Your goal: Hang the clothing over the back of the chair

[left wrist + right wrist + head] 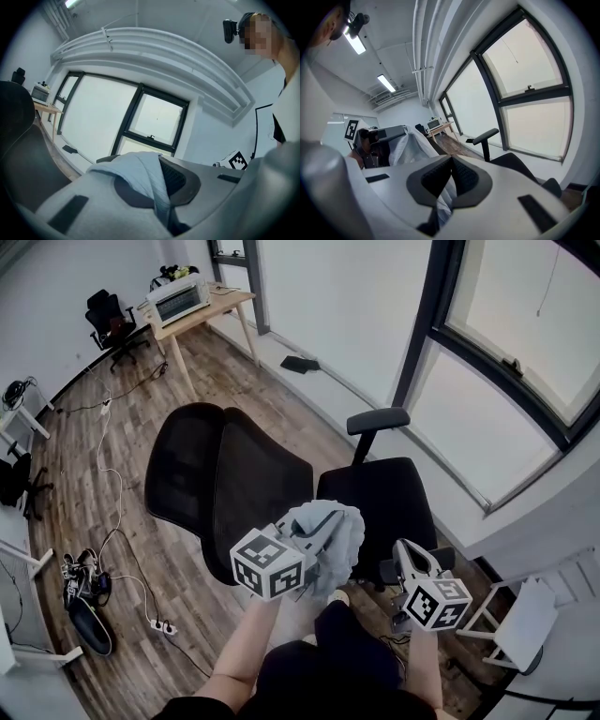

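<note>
The person stands at the side of the black mesh chair, and both tongs are clenched on the clothing [330, 531]; the left gripper [305, 538] pinches a thick fold between its pads, and the right gripper [405, 554] has its jaws closed on a thin edge of the same cloth, which comes out just below its pads. The clothing is in the air, above the near edge of the chair seat [375, 493] and in front of the person's legs; it touches no part of the chair. Seen from above the person's head, the chair back [225, 479] lies at about 10 o'clock from the tongs, the seat at 12 o'clock, and the far armrest [378, 420] beyond the seat, also near 12 o'clock. The top rim of the back seems to run from about 12 to 6 o'clock, while the cloth is stretched between the two tongs more from 9 to 3 o'clock; so I judge the cloth must be carried toward 10 o'clock and turned along the rim. The left gripper is nearer to the back. The clothing is pale blue-grey, soft and finely ribbed; it is bunched in a lump around the left jaws, not spread, so it probably needs opening before it can lie flat over the rim.
</note>
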Demonstrator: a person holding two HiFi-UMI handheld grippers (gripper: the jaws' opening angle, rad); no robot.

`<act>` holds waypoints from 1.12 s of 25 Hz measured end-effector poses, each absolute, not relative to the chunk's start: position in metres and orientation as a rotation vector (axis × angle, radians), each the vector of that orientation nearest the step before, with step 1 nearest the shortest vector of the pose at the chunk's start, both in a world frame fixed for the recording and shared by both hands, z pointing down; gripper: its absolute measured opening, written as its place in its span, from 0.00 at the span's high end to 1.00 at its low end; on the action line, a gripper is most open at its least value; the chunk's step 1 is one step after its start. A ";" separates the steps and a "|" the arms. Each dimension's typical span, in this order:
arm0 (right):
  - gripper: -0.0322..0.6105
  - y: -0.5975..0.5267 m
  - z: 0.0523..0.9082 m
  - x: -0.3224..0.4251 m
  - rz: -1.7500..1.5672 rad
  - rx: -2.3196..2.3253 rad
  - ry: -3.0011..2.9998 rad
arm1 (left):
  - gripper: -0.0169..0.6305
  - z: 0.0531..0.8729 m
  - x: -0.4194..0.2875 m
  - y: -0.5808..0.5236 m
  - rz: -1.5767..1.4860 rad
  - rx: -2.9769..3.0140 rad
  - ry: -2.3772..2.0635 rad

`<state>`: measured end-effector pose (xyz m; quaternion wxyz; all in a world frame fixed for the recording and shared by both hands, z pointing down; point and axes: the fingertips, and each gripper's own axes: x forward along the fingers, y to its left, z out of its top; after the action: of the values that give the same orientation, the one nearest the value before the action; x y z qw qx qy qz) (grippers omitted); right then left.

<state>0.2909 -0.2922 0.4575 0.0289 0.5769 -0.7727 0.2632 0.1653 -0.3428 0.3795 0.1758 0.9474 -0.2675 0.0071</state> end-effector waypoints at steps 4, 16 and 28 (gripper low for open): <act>0.95 -0.316 0.464 0.297 0.830 1.761 -2.390 | 0.96 0.383 0.174 -0.368 0.033 2.681 -0.767; 0.95 -0.377 0.465 0.320 0.832 1.720 -2.431 | 0.96 0.380 0.203 -0.435 0.076 2.700 -0.809; 0.95 -0.434 0.475 0.295 0.808 1.524 -2.569 | 0.96 0.351 0.159 -0.486 0.026 2.714 -1.095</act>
<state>0.2949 -0.4337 0.4749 0.0235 0.4924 -0.8300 0.2610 0.1593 -0.4859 0.3508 0.1072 0.9221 -0.3718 0.0088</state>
